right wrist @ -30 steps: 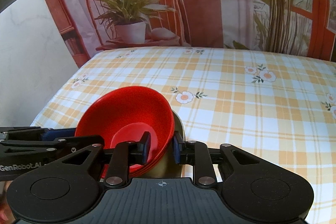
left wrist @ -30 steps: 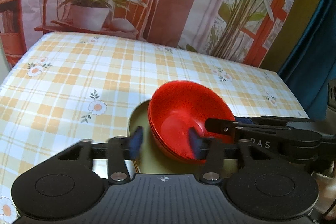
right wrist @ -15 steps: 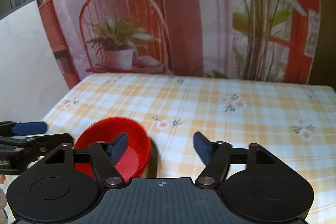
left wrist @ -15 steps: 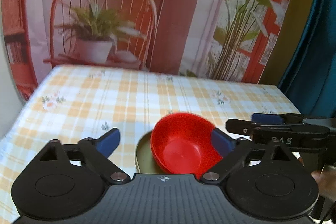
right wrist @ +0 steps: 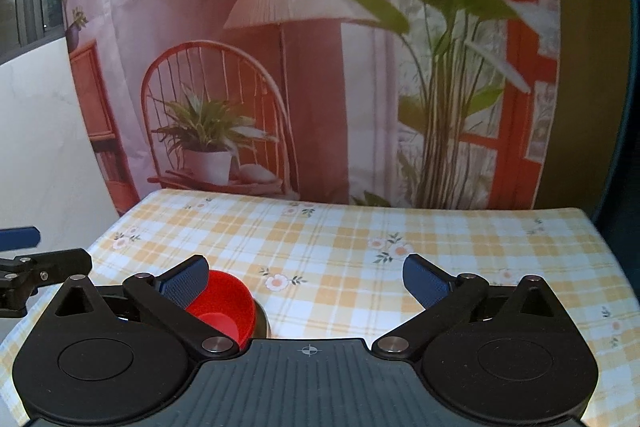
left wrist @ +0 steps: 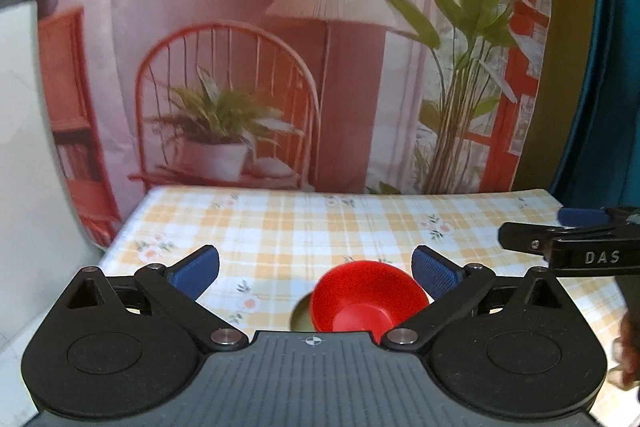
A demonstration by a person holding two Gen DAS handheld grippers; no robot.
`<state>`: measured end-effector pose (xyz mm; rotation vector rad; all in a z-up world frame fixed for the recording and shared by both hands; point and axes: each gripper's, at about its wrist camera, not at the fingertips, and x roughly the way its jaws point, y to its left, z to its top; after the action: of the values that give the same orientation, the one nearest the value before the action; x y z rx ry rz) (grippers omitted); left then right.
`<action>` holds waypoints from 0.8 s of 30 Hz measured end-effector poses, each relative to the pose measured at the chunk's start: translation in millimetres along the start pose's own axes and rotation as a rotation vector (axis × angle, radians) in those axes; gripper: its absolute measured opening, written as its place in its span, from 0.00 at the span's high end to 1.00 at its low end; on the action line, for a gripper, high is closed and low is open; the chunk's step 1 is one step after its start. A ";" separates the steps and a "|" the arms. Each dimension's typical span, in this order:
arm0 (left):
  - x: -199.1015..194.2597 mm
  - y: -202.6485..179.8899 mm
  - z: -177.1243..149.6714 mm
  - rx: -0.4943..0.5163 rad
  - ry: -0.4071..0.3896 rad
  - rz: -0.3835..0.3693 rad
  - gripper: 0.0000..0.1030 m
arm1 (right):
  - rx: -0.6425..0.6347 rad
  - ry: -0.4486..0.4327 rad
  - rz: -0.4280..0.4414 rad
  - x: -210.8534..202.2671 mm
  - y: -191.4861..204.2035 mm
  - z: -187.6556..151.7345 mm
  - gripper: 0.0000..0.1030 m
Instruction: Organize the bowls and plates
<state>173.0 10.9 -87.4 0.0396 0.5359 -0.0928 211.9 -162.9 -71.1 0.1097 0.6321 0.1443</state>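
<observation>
A red bowl [left wrist: 366, 301] sits on an olive-green plate [left wrist: 301, 315] on the checked tablecloth, near the table's front edge. It also shows in the right wrist view [right wrist: 224, 307], with the plate's rim [right wrist: 262, 319] beside it. My left gripper [left wrist: 314, 273] is open and empty, raised above and behind the bowl. My right gripper [right wrist: 304, 281] is open and empty, raised to the right of the bowl. The right gripper's side shows in the left wrist view [left wrist: 568, 247]; the left gripper's side shows in the right wrist view [right wrist: 36, 267].
The table [right wrist: 360, 247] carries a yellow and white checked cloth with flowers. A printed backdrop [left wrist: 280, 67] with a chair, lamp and plants hangs behind the far edge. A white wall [right wrist: 36, 147] stands at the left.
Both grippers opened and let go of the red bowl, then pulled back and up from it. The bowl stays on the green plate and looks smaller now.
</observation>
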 end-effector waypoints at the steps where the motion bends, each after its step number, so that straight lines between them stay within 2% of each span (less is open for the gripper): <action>1: -4.1 -1.1 0.6 0.005 -0.009 0.002 0.00 | -0.005 -0.004 -0.010 -5.8 0.6 0.2 0.00; 6: -33.0 -0.2 4.8 0.000 -0.047 -0.016 0.00 | -0.012 -0.034 -0.018 -40.7 2.3 -2.5 0.00; 13: -81.4 -0.9 5.8 0.018 -0.110 0.048 0.00 | -0.002 -0.058 -0.032 -86.9 5.0 -10.4 0.00; 24: -132.4 0.8 -6.6 -0.003 -0.125 0.066 0.00 | -0.005 -0.088 -0.063 -145.1 16.4 -25.7 0.00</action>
<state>56.4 22.4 -25.3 0.0482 0.4094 -0.0296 79.3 -169.6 -5.2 0.0912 0.5470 0.0801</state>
